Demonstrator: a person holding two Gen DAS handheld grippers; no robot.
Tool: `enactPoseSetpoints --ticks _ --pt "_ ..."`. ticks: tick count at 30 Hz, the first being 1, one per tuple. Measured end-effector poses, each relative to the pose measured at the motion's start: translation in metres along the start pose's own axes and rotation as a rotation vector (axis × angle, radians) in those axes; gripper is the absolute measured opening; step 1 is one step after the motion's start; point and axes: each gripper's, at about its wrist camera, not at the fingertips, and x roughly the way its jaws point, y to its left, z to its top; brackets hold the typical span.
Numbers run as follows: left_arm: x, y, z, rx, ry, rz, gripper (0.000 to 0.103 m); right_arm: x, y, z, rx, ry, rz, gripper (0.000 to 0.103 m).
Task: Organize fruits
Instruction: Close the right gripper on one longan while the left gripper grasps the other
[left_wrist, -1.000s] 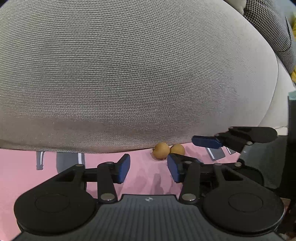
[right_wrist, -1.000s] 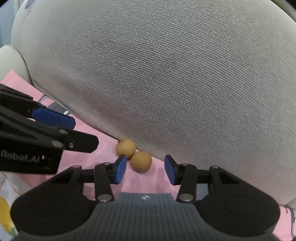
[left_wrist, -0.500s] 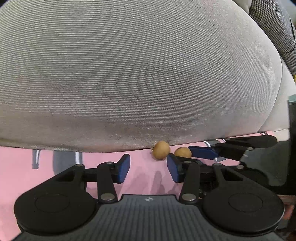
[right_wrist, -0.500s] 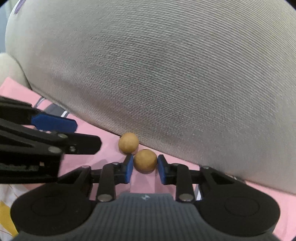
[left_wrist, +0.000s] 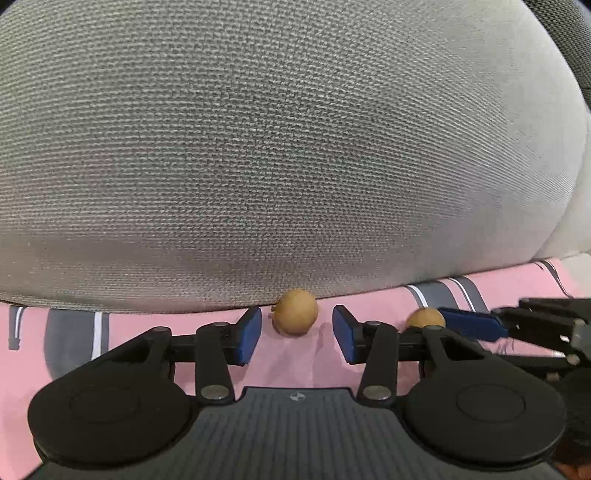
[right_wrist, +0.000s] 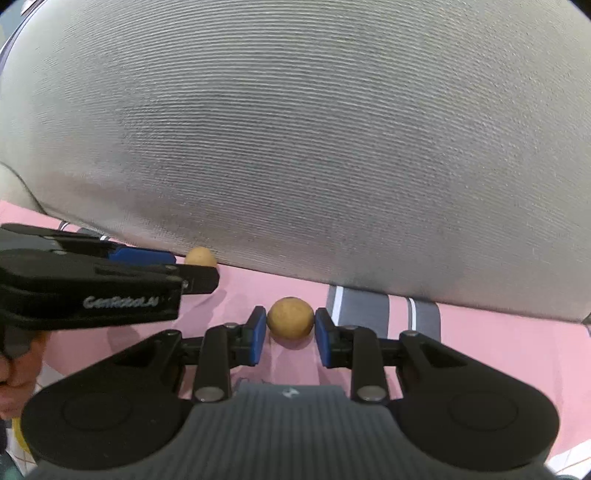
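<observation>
Pulled apart from its twin since a second ago, one small brown fruit (right_wrist: 290, 318) now sits clamped between the blue pads of the right gripper (right_wrist: 290, 330) on the pink cloth (right_wrist: 498, 339). Its twin, the other fruit (left_wrist: 295, 312), lies against the grey cushion (left_wrist: 280, 147), between the spread, empty fingers of the left gripper (left_wrist: 296, 334).
</observation>
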Motion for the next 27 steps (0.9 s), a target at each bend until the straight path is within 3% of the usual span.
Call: enactPoseSetpoints --ticks 6,13,27 --pt "0.008 -0.003 0.001 -0.002 0.011 0.032 0.033 -0.007 -0.008 -0.009 0.009 0.0 0.009 0.025" --pt "0.018 -0.02 0.002 0.013 0.008 0.042 0.032 -0.005 -0.014 -0.011 0.03 -0.007 0.022 0.025" --pt "-0.081 -0.056 -0.014 0.066 -0.048 0.038 0.032 -0.076 0.001 -0.025 0.009 -0.089 0.13 0.025"
